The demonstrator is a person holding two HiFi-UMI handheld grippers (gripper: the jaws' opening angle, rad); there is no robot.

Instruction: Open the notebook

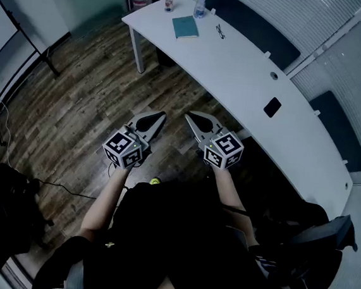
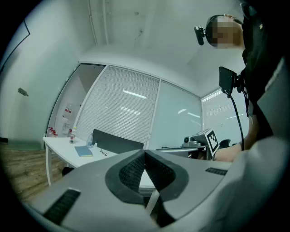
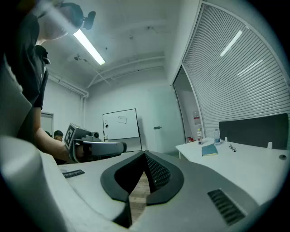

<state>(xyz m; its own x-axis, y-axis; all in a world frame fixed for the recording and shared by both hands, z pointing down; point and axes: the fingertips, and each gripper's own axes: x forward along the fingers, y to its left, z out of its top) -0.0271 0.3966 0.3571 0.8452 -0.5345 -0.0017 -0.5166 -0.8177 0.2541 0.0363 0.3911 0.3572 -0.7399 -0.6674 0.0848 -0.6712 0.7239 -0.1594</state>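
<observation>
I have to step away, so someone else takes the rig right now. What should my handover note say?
Left tongs: shut, empty, held over the floor.
Right tongs: shut, empty, beside the left.
Notebook: closed, flat at the far end of the table, well out of reach.
Done: nothing. Left: walk up to the table and open the cover.
</observation>
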